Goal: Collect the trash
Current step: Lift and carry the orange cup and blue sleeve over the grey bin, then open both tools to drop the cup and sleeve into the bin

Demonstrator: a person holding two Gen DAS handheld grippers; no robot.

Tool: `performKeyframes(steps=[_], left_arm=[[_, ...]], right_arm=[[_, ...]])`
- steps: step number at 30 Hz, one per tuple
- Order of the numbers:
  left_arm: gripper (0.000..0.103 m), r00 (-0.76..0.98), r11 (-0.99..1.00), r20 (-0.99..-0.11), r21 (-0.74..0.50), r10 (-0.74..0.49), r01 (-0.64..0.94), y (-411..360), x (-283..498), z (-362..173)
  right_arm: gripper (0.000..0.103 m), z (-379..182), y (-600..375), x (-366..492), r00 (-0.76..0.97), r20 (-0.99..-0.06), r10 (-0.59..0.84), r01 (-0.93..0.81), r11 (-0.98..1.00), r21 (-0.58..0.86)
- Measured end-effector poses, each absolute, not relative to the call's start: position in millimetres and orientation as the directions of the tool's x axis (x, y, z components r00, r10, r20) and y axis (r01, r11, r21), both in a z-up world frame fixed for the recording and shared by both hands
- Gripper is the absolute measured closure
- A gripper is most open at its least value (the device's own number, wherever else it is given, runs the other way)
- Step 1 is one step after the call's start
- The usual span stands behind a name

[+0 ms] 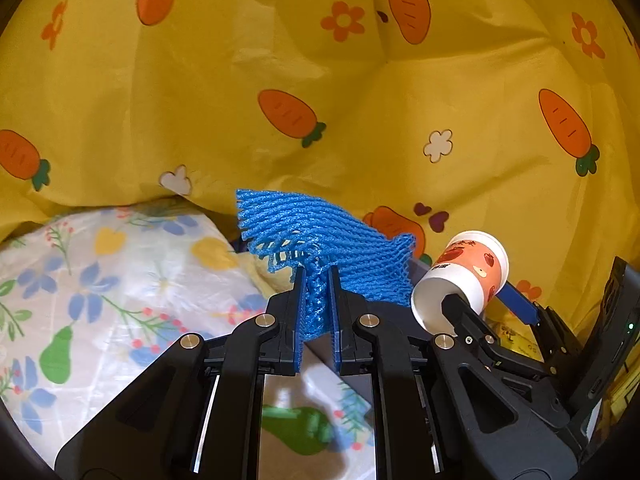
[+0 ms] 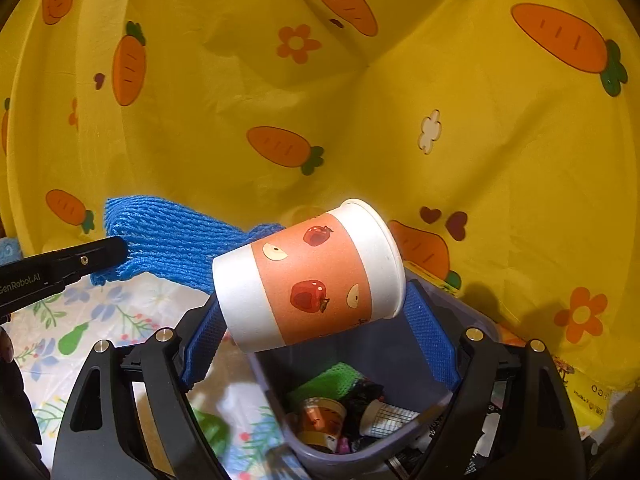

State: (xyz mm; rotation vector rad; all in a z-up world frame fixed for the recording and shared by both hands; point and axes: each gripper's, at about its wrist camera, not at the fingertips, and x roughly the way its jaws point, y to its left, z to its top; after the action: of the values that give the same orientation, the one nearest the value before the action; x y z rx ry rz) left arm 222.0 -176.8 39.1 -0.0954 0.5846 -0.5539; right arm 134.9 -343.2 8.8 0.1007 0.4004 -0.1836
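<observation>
Left jaws clamp blue foam netting (image 1: 320, 236); right jaws grasp paper cup (image 2: 312, 276) above bin (image 2: 472, 320).

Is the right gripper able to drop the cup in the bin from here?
Probably yes. The right gripper holds the cup right above the open bin, and nothing lies between them.

Tilted apple-print cup (image 2: 312, 276), blue foam net (image 1: 320, 240)
</observation>
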Motion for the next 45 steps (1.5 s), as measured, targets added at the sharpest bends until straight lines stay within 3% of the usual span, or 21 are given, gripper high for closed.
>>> performKeyframes(steps=[7,12,14,17,20,24,28,35,45], left_arm=[[0.092,0.562,0.794,-0.572,-0.328,-0.598,0.511,-228,244,6],[0.089,0.506,0.754,-0.579,-0.344,-0.64,0.56,-248,242,-9],[0.079,0.49,0.74,-0.575,-0.361,-0.656,0.568,-247,244,-11],[0.046,0.519,0.753,-0.566,-0.333,-0.641,0.567,-244,241,-11],[0.032,0.546,0.773,-0.564,-0.316,-0.62,0.551,-235,239,-10],[0.028,0.618,0.832,-0.57,-0.257,-0.541,0.492,-216,235,-8],[0.017,0.719,0.895,-0.542,-0.172,-0.435,0.412,-190,224,-4],[0.009,0.842,0.96,-0.47,-0.053,-0.266,0.274,-143,195,6],[0.006,0.884,0.988,-0.446,-0.002,-0.142,0.157,-80,137,3]], right_arm=[[0.021,-17,-374,139,0.87,-0.446,-0.21,0.267,0.961,0.068],[0.02,-30,-381,142,0.857,-0.467,-0.217,0.277,0.959,0.064],[0.02,-33,-382,142,0.853,-0.473,-0.221,0.278,0.959,0.053],[0.02,-38,-382,143,0.848,-0.481,-0.225,0.28,0.959,0.044],[0.018,-40,-380,142,0.845,-0.479,-0.238,0.288,0.957,0.031],[0.016,-39,-374,138,0.846,-0.478,-0.236,0.286,0.958,0.035],[0.015,-38,-363,135,0.842,-0.488,-0.232,0.284,0.958,0.034],[0.008,-35,-342,130,0.842,-0.502,-0.197,0.268,0.961,0.072],[0.008,-20,-285,99,0.858,-0.481,-0.183,0.225,0.974,0.031]])
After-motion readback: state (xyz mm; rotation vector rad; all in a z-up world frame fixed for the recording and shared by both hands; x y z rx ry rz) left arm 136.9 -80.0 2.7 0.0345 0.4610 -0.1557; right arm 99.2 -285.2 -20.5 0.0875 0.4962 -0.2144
